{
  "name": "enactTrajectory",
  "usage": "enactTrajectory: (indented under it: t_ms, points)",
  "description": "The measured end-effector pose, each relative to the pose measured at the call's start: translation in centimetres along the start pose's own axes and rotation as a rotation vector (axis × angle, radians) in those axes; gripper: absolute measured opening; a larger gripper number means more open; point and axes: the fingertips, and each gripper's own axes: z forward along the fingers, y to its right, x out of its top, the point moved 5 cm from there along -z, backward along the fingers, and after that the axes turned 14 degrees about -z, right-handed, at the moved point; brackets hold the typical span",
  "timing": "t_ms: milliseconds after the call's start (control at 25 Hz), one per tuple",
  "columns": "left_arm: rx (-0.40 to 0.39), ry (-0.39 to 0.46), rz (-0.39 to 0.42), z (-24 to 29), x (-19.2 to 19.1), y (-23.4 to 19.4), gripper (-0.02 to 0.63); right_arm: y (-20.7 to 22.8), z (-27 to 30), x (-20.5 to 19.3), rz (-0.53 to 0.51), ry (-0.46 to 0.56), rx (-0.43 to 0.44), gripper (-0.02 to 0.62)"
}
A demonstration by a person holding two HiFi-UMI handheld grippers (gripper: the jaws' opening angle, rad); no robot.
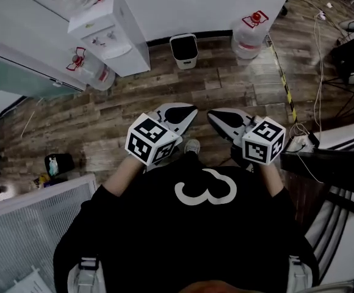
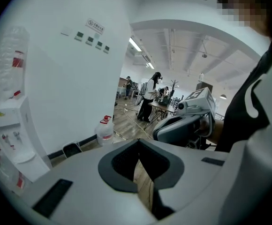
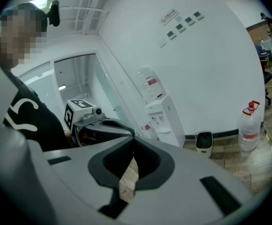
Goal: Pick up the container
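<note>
Over on the left a white water dispenser stands against the wall, and a water jug sits on the wooden floor just beside it. The person in the black top holds both tools out in front, level with each other and near together. The left gripper has its fingers brought together at the tips. Only a thin slit of floor shows between the pads lower down, and nothing is caught in them. Beyond the two tools, at the foot of the wall, stands a small white bin with a dark inside, upright and open at the top. It looks the likeliest container, though I cannot tell for certain that it is the one meant, and it is well apart from both tools. The right gripper has its fingers pressed tip to tip in the same way and carries nothing. Further right a second water jug with a red cap stands by the wall, and a striped yellow-and-black strip runs along the boards past it.
</note>
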Motion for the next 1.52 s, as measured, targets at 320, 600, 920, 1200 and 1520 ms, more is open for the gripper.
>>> enactTrajectory:
  t_ms: [320, 600, 920, 1200, 1520]
  points:
    - [0.007, -0.023, -0.054, 2.3, 4.6, -10.9, 0.015, 8.2, 8.5, 2.3, 0.043, -0.050, 0.010, 0.025]
    - [-0.003, -0.028, -0.083, 3.2, 6.3, -15.4, 0.015, 11.4, 12.2, 3.8, 0.055, -0.069, 0.005, 0.025]
    - [0.005, -0.022, -0.110, 4.3, 6.8, -17.4, 0.016, 13.4, 13.4, 3.9, 0.063, -0.080, 0.014, 0.025]
    - [0.030, -0.025, -0.112, 7.2, 9.5, -20.3, 0.015, 18.3, 15.0, 4.9, 0.070, -0.076, 0.042, 0.025]
    - [0.066, -0.040, -0.138, 13.4, 14.5, -25.1, 0.015, 27.9, 17.0, 6.5, 0.089, -0.094, 0.077, 0.025]
